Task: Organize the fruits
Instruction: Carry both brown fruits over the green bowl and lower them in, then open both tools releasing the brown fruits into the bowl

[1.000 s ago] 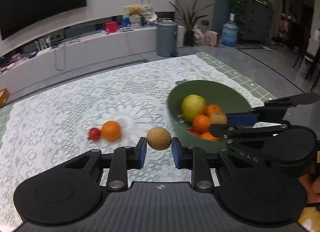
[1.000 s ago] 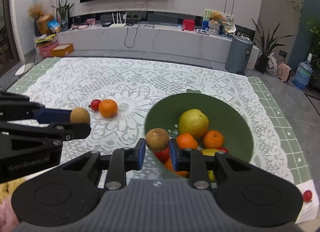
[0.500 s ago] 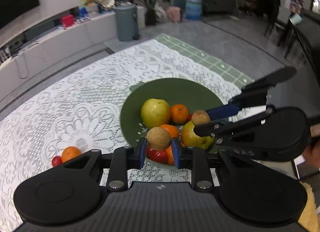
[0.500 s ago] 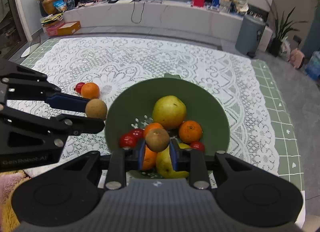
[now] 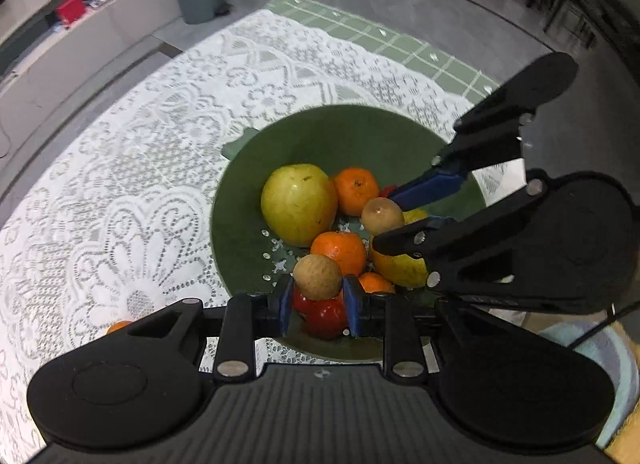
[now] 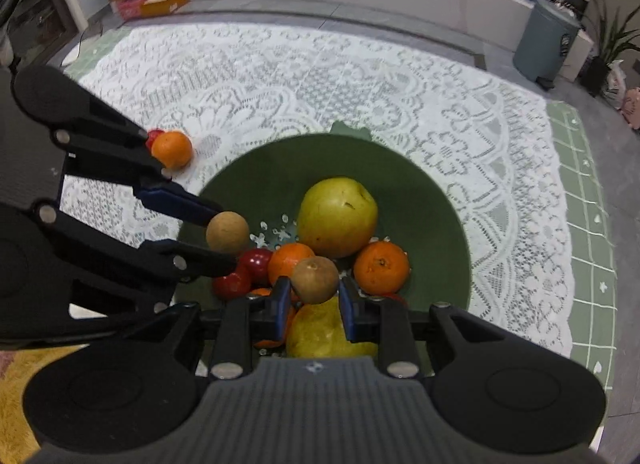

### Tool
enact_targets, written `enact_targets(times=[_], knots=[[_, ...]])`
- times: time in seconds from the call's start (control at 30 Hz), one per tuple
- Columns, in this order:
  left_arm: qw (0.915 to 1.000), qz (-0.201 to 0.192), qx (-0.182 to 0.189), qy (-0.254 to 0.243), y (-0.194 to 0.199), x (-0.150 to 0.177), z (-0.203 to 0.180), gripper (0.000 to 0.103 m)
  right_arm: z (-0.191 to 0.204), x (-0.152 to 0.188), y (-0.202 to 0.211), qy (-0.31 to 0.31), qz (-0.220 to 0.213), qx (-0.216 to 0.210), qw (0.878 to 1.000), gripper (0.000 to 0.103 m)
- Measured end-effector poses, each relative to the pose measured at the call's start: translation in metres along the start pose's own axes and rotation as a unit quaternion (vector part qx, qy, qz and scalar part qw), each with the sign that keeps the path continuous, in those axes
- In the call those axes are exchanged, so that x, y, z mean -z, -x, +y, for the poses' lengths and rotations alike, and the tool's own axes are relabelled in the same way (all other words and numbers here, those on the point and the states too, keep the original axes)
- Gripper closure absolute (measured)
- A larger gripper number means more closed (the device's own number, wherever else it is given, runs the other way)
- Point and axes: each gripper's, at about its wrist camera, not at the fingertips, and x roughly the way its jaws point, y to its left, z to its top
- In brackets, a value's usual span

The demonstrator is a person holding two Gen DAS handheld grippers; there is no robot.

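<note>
Both brown fruits held over the green bowl, drop not yet made.

My left gripper [image 5: 316, 304] has its jaws closed on a tan round fruit [image 5: 318, 276] above the near side of the green bowl [image 5: 340, 131], and my right gripper [image 6: 312, 304] has its jaws closed on a brown round fruit [image 6: 315, 279] above the same bowl. Inside the bowl I see a large yellow-green pear [image 6: 338, 215], several oranges and some small red fruits, so I judge most of the sorting done. Still out on the lace-covered worktop [image 6: 280, 75], beyond the bowl's far-left rim, lie one orange [image 6: 172, 149] with a small red fruit [image 6: 153, 136] touching it; those remain after these two are released. I can read no writing or brand anywhere here.
</note>
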Motion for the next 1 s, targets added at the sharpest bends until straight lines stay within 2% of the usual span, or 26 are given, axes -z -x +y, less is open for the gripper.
enact_targets(times=[0.27, 0.43, 0.73, 1.0], knots=[[0.9980, 0.025, 0.004, -0.057, -0.019, -0.009, 0.005, 0.073, -0.018, -0.003, -0.025, 0.002, 0.035, -0.006, 0.999, 0.080], [0.9952, 0.044, 0.010, -0.087, -0.031, -0.014, 0.002, 0.073, -0.028, -0.008, -0.031, -0.001, 0.050, -0.024, 0.998, 0.080], [0.9923, 0.062, 0.015, -0.106, -0.044, -0.014, 0.004, 0.073, -0.034, -0.016, -0.040, -0.007, 0.067, -0.048, 0.997, 0.080], [0.9928, 0.062, 0.015, -0.102, -0.047, -0.014, 0.006, 0.072, -0.033, -0.018, -0.045, -0.015, 0.071, -0.047, 0.996, 0.079]])
